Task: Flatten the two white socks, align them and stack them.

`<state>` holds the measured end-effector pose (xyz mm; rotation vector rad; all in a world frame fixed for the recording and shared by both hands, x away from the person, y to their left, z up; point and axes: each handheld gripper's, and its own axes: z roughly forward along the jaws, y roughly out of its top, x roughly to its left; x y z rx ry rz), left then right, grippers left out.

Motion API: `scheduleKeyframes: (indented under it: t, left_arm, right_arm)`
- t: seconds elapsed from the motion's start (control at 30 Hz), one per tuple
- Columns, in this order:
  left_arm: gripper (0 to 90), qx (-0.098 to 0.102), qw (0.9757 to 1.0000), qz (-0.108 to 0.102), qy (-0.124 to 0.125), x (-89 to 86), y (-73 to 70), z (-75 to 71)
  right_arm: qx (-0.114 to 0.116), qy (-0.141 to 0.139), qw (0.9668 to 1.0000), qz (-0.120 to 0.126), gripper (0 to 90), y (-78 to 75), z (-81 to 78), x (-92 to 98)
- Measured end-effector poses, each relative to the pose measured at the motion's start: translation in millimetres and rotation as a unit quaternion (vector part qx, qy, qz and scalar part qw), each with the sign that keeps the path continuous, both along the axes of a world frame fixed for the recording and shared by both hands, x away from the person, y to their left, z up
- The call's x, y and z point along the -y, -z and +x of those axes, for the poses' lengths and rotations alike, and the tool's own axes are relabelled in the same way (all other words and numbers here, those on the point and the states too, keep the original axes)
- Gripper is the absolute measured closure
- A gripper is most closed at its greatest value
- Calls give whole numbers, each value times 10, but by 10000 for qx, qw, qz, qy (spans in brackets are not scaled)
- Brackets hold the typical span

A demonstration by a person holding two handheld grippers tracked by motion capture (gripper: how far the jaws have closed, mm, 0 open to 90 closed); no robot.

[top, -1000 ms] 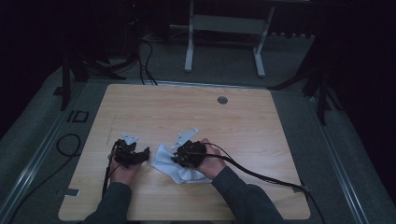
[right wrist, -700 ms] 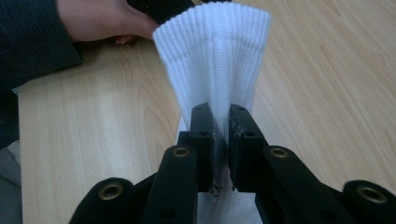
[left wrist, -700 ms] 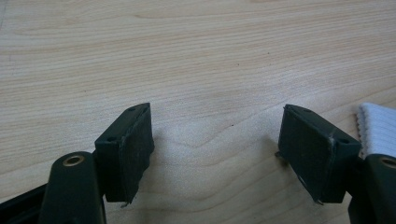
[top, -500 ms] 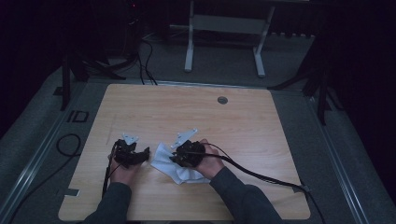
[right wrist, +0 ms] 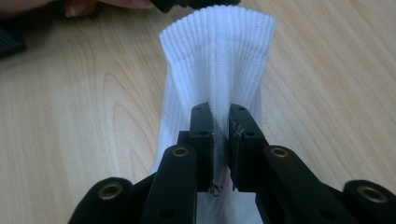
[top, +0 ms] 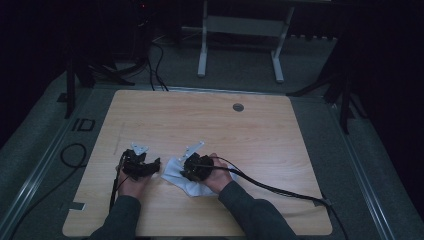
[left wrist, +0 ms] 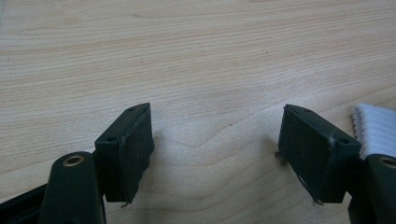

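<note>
Light wooden table (top: pixel 280 150) in a dark room, white ribbed knit sock (right wrist: pixel 217 60) near its front edge.
Right gripper (right wrist: pixel 219 121) clamped on a pinched-up fold of the sock, rib lines fanning out toward the cuff, rest lying flat and crumpled. Left gripper (left wrist: pixel 217 140) spread wide over bare wood, sock edge (left wrist: pixel 378 128) just beside one jaw; possibly touching, hard to tell.

— What lies between the right gripper (right wrist: pixel 219 140) jaws?
— A white ribbed knit cloth (right wrist: pixel 217 60), soft and matt, pinched into a fold.
— And the jaws themselves?
— Matt black plastic with brass-coloured rivets; the left gripper (left wrist: pixel 219 149) pads look slightly rough.
— Beneath them?
— A table (left wrist: pixel 196 60) of pale wood grain, smooth, faintly sheened.
</note>
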<state>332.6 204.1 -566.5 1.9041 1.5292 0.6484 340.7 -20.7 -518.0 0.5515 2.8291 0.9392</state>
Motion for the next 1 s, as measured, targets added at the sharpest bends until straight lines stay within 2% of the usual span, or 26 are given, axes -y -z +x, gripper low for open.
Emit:
scheduleKeyframes:
  t: [0.23, 0.3, 0.33, 0.5, 0.6, 0.7, 0.73, 0.77, 0.93, 0.97, 1.0]
  left_arm:
    - [265, 8, 10000, -2, -2, 0, 1, 0]
    - [265, 8, 10000, -3, -2, 1, 1, 1]
    - [265, -3, 10000, 7, -3, 1, -1, 0]
    - [274, -40, 10000, 13, -17, 4, -12, -4]
    - [364, -130, 9999, 27, -4, 0, -46, -19]
    - [508, -137, 9997, 212, 8, 13, -78, -47]
    - [583, -106, 9996, 232, 94, 21, -108, -71]
    - [606, -106, 9996, 232, 94, 21, -108, -71]
    - [692, 152, 9993, -43, 332, 58, -209, -155]
    - [737, 174, 9990, -110, 405, 64, -227, -170]
    - [737, 184, 9985, -158, 486, 69, -246, -185]
  right_arm:
    - [-97, 112, 9998, -103, 800, 100, 27, -29]
    - [-135, 106, 9998, -78, 716, 125, 29, -37]
    - [-104, 124, 9999, -12, 625, 125, 27, -40]
    - [-5, 221, 9998, 27, 546, 56, 29, -14]
    - [107, 241, 9997, 8, 516, -16, 27, 16]
    - [225, 262, 9994, -48, 507, -87, 32, 54]
    - [298, 276, 9991, -116, 506, -135, 35, 85]
    - [347, 284, 9989, -147, 506, -159, 38, 101]
    - [603, 292, 9971, -359, 506, -253, 40, 162]
    - [675, 314, 9963, -435, 506, -295, 41, 192]
    - [675, 314, 9963, -435, 506, -295, 41, 192]
